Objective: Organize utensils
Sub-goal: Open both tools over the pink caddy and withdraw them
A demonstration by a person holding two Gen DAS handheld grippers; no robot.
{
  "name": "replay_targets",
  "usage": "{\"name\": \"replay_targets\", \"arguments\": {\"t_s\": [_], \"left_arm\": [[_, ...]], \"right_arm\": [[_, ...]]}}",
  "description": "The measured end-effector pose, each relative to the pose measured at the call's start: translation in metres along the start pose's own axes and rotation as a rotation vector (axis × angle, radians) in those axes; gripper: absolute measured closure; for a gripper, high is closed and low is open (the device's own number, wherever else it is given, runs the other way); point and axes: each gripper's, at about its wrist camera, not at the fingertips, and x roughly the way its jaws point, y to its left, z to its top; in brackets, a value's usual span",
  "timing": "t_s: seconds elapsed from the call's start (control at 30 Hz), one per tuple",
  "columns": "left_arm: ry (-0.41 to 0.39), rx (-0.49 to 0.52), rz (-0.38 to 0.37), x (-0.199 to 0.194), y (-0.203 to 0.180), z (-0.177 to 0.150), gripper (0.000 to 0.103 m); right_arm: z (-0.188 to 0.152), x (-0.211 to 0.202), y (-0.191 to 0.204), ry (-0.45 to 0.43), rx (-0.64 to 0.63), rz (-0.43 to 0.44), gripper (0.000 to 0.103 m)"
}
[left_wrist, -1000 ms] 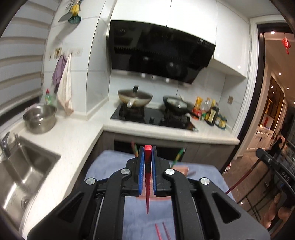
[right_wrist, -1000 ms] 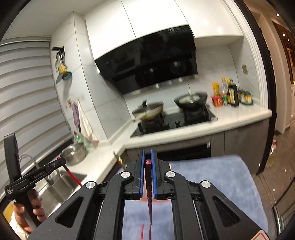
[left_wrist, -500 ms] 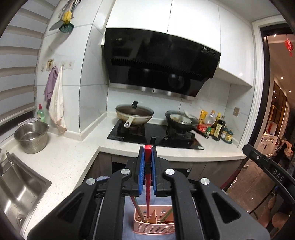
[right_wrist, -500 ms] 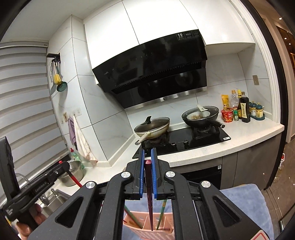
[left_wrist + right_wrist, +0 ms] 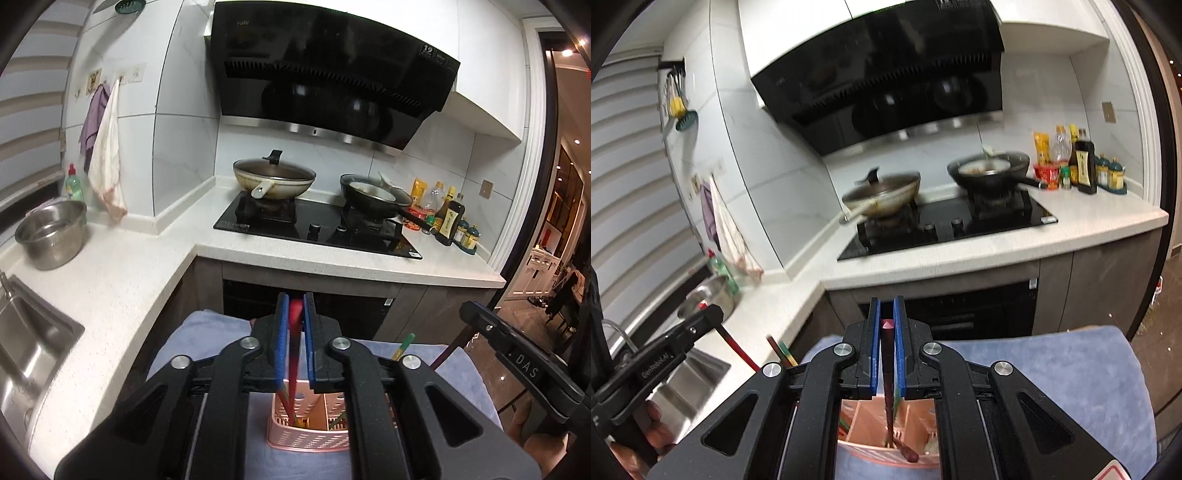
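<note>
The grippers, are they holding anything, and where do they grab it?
Left gripper has just been opening around a red chopstick, near its top. Right gripper pinches a dark red chopstick near its top.

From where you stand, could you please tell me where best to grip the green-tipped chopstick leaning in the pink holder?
Grip the green-tipped chopstick by its free upper end, coming from above: its lower part sits inside the pink holder, and it leans right.
</note>
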Motion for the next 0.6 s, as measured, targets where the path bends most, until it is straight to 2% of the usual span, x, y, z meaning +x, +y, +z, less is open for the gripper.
{"name": "replay_targets", "arguments": {"t_s": [0.03, 0.07, 0.1, 0.13, 0.2, 0.4, 0.5, 0.6], "left_arm": [[0.006, 0.001, 0.018, 0.000, -0.001, -0.002, 0.076], [0.006, -0.002, 0.031, -0.001, 0.000, -0.002, 0.066], [-0.005, -0.008, 0.047, -0.003, 0.000, -0.003, 0.051], [-0.016, -0.012, 0.060, -0.005, 0.000, -0.003, 0.046], [-0.030, -0.006, 0.068, -0.011, -0.001, -0.003, 0.045], [-0.031, 0.027, 0.076, -0.026, -0.009, -0.005, 0.045], [-0.034, 0.041, 0.080, -0.034, -0.013, -0.006, 0.041], [-0.037, 0.053, 0.085, -0.046, -0.016, -0.010, 0.041]], "right_arm": [[-0.001, -0.001, -0.001, -0.006, 0.000, -0.008, 0.089], [-0.001, -0.002, -0.001, -0.008, 0.001, -0.011, 0.078], [0.000, -0.005, -0.002, -0.016, 0.007, -0.010, 0.073], [0.000, -0.009, -0.002, -0.030, 0.013, -0.013, 0.064], [0.001, -0.016, -0.001, -0.048, 0.008, -0.014, 0.057], [0.000, -0.037, 0.007, -0.067, -0.029, -0.012, 0.056], [-0.004, -0.050, 0.012, -0.075, -0.047, -0.014, 0.056], [-0.010, -0.068, 0.014, -0.082, -0.052, -0.009, 0.049]]}}
